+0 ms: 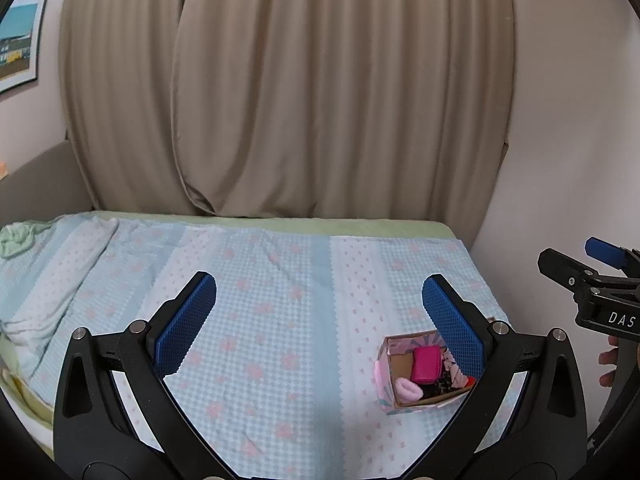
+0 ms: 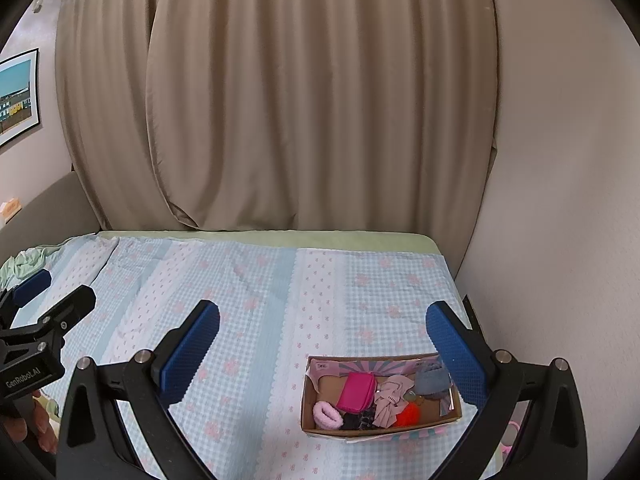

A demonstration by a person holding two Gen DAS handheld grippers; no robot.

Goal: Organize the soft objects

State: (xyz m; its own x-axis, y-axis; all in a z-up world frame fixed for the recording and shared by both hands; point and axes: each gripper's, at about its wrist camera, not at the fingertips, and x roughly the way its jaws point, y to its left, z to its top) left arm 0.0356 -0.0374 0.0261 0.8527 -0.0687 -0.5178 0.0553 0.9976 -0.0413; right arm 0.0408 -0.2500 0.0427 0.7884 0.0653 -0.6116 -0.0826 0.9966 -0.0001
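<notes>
Right wrist view: your bed (image 2: 248, 288) meets tan curtains (image 2: 280, 100). The box (image 2: 316, 398) of soft things lies sideways, near the wall. Your 2 grippers, left gripper (image 1: 319, 320) and right gripper (image 2: 323, 344), gape wide, holding nothing.

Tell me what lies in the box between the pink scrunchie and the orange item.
In the right wrist view, a dark patterned item and a beige cloth.

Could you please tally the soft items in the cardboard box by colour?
Pink: 3 (hot pink pouch, pale pink scrunchie, dusty pink cloth)
Black: 1 (black item)
Orange-red: 1 (fluffy orange-red item)
Grey-blue: 1 (grey-blue cloth)
Total: 6, all in the cardboard box
</notes>
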